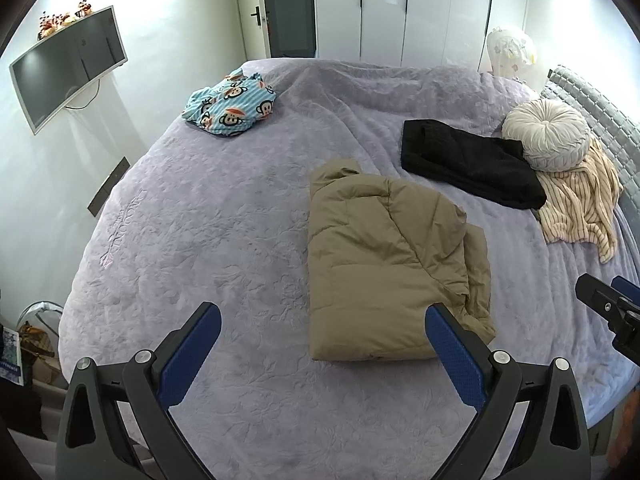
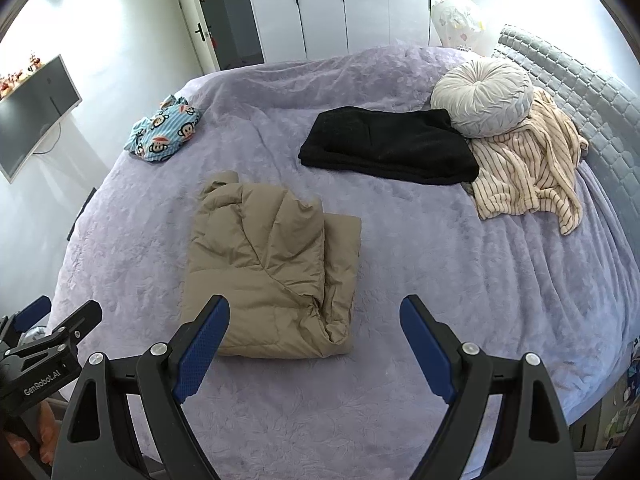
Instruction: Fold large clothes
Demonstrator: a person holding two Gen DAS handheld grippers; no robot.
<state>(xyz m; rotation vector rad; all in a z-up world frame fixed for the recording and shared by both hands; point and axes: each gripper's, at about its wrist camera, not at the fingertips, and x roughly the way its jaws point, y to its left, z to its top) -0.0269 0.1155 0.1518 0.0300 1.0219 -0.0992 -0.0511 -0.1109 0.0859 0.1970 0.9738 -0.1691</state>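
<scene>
- The folded khaki padded jacket (image 1: pixel 392 264) lies flat on the lilac plush bed cover (image 1: pixel 208 240), near its front edge.
- The left gripper (image 1: pixel 322 326) hangs above the cover with jaws spread wide, nothing between them.
- The right gripper (image 2: pixel 314 316) is also spread and empty, above the jacket's near edge.
- A folded black garment (image 2: pixel 384 144) lies farther back, touching a round grey pleated cushion (image 2: pixel 484 96).

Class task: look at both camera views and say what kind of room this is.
Most likely a home bedroom: a bed with a lilac cover fills the view, white wardrobe doors stand behind it, and a round cushion lies near the padded headboard.
</scene>
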